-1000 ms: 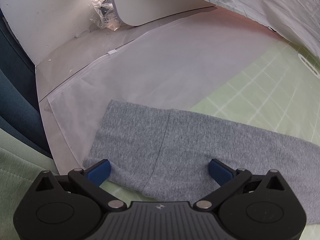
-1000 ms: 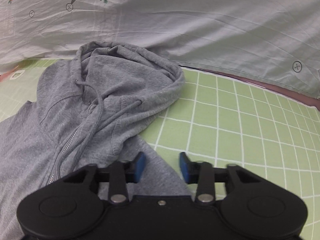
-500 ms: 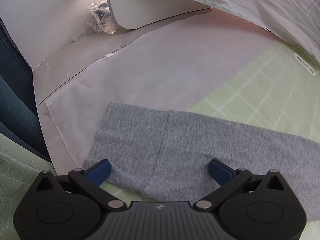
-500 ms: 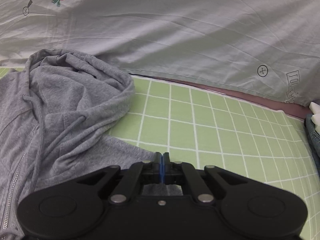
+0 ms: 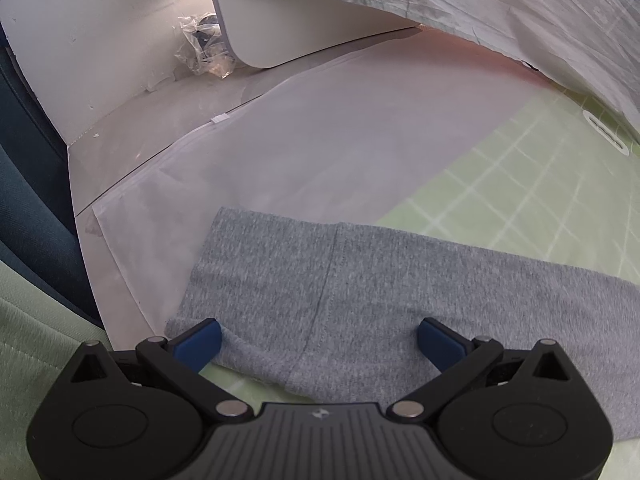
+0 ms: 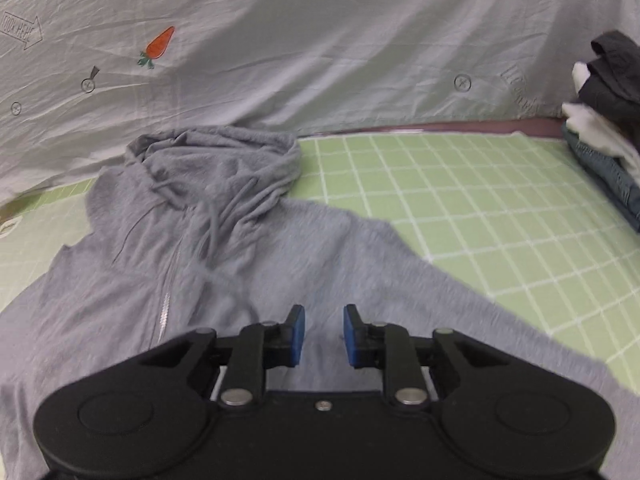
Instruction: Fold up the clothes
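Grey hoodie [image 6: 248, 264] lies spread on the green checked mat [image 6: 480, 208], hood toward the pale sheet [image 6: 320, 40]. My right gripper [image 6: 324, 336] hangs over its chest, jaws opening, nothing pinched between them. My left gripper [image 5: 320, 340] stands wide apart over the hem [image 5: 360, 280], pads clear. Folded clothes [image 6: 604, 128] at mat's right edge.

A soft, matt heathered knit is seen in the grey hoodie [image 6: 248, 248]; thin creased cotton in the printed sheet [image 6: 320, 40]; smooth matt plastic in the green grid mat [image 6: 480, 208].
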Available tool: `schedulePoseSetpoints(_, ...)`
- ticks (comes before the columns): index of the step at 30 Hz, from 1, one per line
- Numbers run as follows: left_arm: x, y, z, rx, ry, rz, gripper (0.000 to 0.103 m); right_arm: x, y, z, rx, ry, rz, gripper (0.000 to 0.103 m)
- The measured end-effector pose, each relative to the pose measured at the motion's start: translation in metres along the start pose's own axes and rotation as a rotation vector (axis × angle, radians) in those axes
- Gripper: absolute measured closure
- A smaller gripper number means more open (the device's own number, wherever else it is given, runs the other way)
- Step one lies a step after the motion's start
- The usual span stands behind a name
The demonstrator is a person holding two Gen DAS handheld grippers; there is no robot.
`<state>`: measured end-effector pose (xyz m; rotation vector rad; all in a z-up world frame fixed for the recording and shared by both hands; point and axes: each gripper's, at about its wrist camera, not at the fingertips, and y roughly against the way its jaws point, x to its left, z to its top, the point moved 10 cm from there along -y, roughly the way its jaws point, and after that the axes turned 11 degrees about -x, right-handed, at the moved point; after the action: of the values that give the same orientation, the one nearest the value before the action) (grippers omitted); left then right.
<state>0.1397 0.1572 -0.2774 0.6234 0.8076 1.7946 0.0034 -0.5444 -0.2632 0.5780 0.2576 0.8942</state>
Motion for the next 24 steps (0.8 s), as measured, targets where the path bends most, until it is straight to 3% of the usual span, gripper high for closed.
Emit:
schedulePoseSetpoints(2,0.000,0.000,0.000,-0.002,-0.004,-0.003,0.000,-0.003,0.008,-0.020,0.029,0.001,-0.035,0.088)
schedulePoseSetpoints(6,-0.001,0.000,0.000,0.019,-0.022,-0.011,0.000,-0.019,0.026,-0.033,0.068,-0.087,-0.173,0.083)
schedulePoseSetpoints(8,-0.001,0.002,0.000,0.027,-0.039,-0.011,0.000,-0.014,0.040,-0.035,0.059,-0.101,-0.198,0.066)
schedulePoseSetpoints(10,-0.002,0.004,-0.001,0.028,-0.057,-0.008,0.000,0.001,0.056,-0.037,0.035,-0.069,-0.185,0.025)
schedulePoseSetpoints(12,-0.001,0.006,-0.001,0.019,-0.067,-0.002,0.000,0.020,0.070,-0.042,0.034,-0.055,-0.172,0.010)
schedulePoseSetpoints(18,-0.008,0.005,-0.002,0.023,-0.069,-0.049,0.000,0.072,0.100,-0.070,0.077,-0.117,-0.077,0.002)
schedulePoseSetpoints(24,-0.011,0.005,-0.002,0.009,-0.086,-0.041,0.000,0.084,0.099,-0.095,0.146,-0.115,-0.075,0.002)
